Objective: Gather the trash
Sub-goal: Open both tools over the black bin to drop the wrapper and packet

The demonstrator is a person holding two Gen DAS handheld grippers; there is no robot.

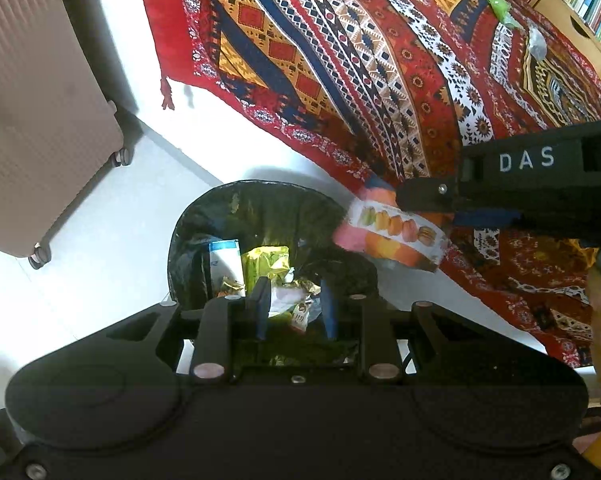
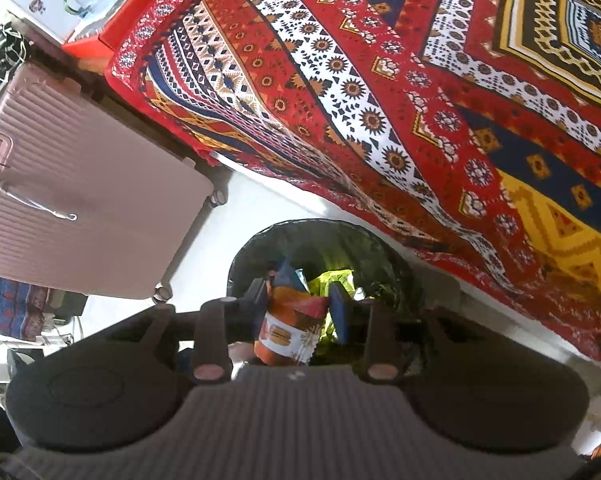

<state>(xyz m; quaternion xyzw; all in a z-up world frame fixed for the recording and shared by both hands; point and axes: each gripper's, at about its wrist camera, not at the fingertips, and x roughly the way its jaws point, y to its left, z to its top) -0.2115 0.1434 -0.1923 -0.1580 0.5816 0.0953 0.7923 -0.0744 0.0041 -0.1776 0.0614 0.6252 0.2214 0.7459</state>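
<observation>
Between the jaws of the right gripper [image 2: 298, 304] sits a snack wrapper [image 2: 288, 330], printed with a burger in that view; the jaws are clamped on its crumpled upper part. In the left wrist view the same wrapper [image 1: 396, 236] shows a row of coloured macarons. It looks light, thin and soft, so it will fold and maybe slip; I think the bunched middle is the best place to hold it. No brand on it can be read.

The left gripper [image 1: 294, 306] has its jaws apart and nothing between them. Just beyond both pairs of jaws stands the trash bin [image 1: 188, 240] with a black liner, already holding a yellow-green foil bag [image 1: 266, 264] and a white carton [image 1: 224, 260]. The wrapper hangs over the bin's rim.

The right gripper's body bears the letters "DAS". Further beyond lies a patterned red cloth [image 1: 340, 60], and left of the jaws a ribbed suitcase [image 1: 40, 120].
</observation>
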